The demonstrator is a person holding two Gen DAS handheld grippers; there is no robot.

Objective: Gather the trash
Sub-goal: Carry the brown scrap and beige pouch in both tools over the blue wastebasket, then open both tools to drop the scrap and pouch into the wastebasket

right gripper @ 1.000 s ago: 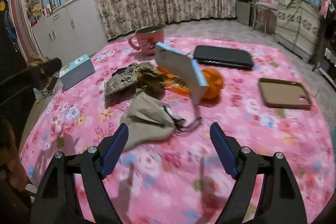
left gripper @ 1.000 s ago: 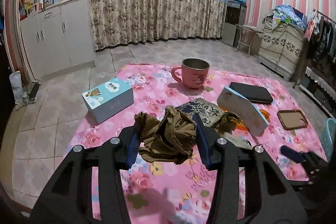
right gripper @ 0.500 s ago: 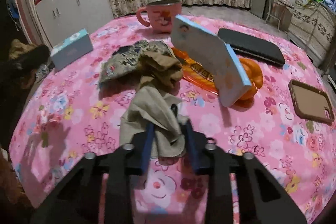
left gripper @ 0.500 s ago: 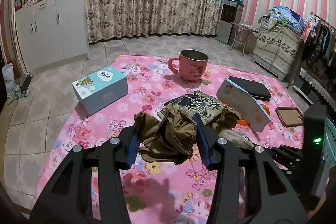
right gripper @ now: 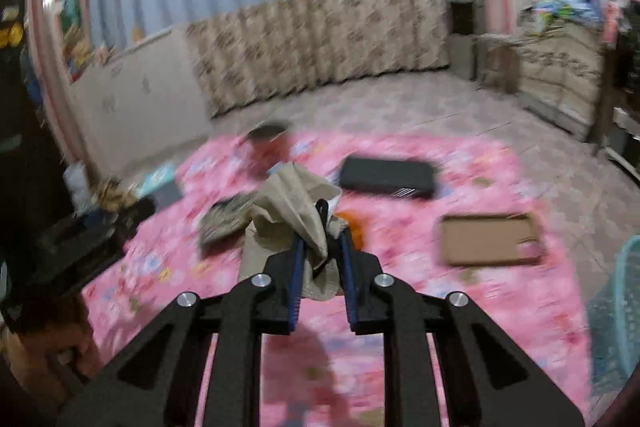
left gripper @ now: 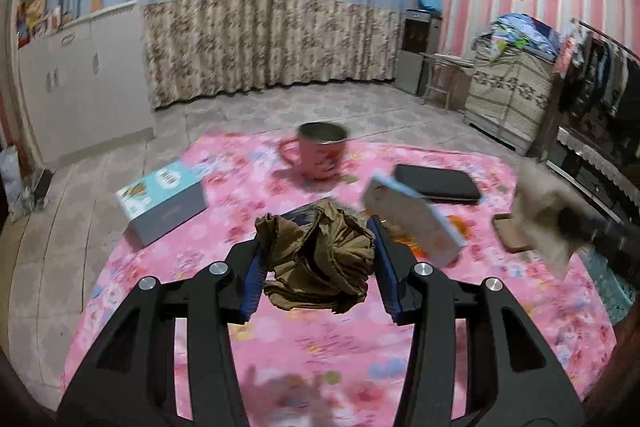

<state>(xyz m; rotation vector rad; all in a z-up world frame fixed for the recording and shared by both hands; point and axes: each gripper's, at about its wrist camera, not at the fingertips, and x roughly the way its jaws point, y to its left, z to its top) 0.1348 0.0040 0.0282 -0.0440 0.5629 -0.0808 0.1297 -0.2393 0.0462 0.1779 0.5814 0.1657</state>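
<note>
A pink floral cloth [left gripper: 320, 347] covers the low table, and both grippers are raised above it. The left gripper [left gripper: 318, 247] has its jaws pinching a crumpled brown paper wad [left gripper: 316, 259], held clear of the cloth. The right gripper [right gripper: 322, 247] has its jaws clamped on a beige crumpled bag [right gripper: 296, 211], which is lifted off the table too.

Only the left wrist view shows the teal tissue box [left gripper: 160, 199] and pink mug [left gripper: 320, 155] sharply, plus the tilted blue-edged box [left gripper: 412, 223]. The right wrist view, badly blurred, alone shows the whole brown phone case [right gripper: 490, 239], a teal basket [right gripper: 624, 307] at the table's right edge, and the dark patterned wrapper [right gripper: 224, 219] lying flat. Both views show the black case [right gripper: 386, 177].
</note>
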